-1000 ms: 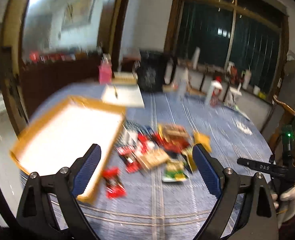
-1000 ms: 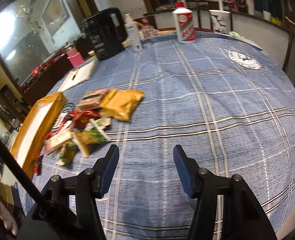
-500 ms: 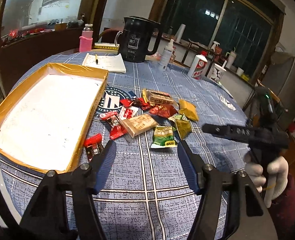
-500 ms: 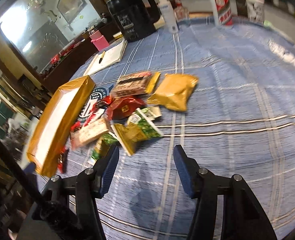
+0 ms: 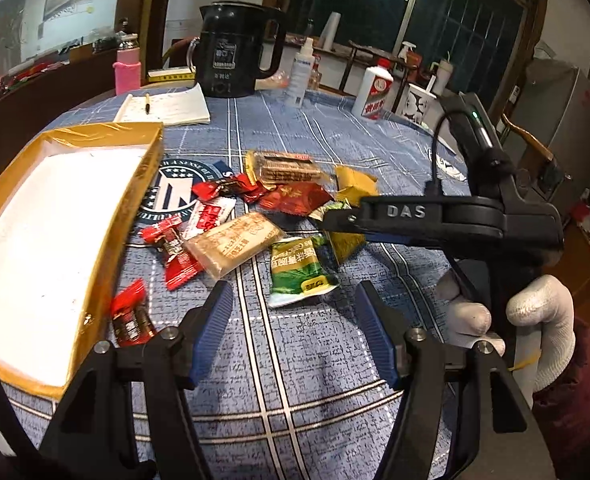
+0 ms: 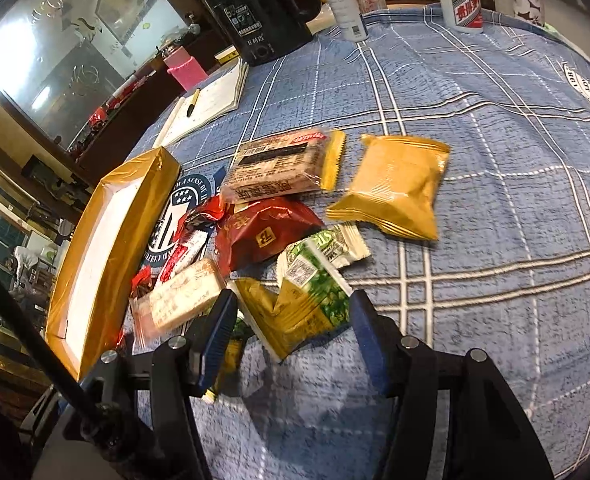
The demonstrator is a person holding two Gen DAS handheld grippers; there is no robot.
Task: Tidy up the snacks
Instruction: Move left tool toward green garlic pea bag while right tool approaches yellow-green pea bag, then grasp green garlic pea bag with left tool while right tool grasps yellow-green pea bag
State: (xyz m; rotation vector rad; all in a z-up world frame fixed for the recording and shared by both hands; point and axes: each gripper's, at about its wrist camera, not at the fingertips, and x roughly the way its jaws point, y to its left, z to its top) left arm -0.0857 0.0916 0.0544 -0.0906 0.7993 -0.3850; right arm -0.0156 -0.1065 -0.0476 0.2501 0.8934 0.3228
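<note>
Several snack packets lie heaped on the blue checked tablecloth beside a gold-rimmed tray (image 5: 143, 176) with a white floor. My left gripper (image 5: 293, 296) is open and holds nothing; a green packet (image 5: 299, 270) lies just beyond its tips. A beige bar (image 5: 235, 244) and a small red candy (image 5: 131, 316) lie to its left. My right gripper (image 6: 291, 312) is open, its jaws widening slightly, and it straddles a yellow-green packet (image 6: 299, 312) without pressing on it. In the left wrist view the right gripper (image 5: 335, 220) reaches in from the right over the pile.
Beyond the pile are a yellow pouch (image 6: 395, 188), a brown biscuit pack (image 6: 275, 168) and a dark red packet (image 6: 263, 228). At the back stand a black kettle (image 5: 235, 56), a notebook with a pen (image 5: 167, 108), a pink bottle (image 5: 127, 70) and a white bottle (image 5: 375, 92). A gloved hand (image 5: 535, 320) holds the right gripper.
Both grippers have come down and closer to the snack pile. The left jaws have narrowed. The right gripper has moved left, and the yellow-green packet now lies between its fingers.
</note>
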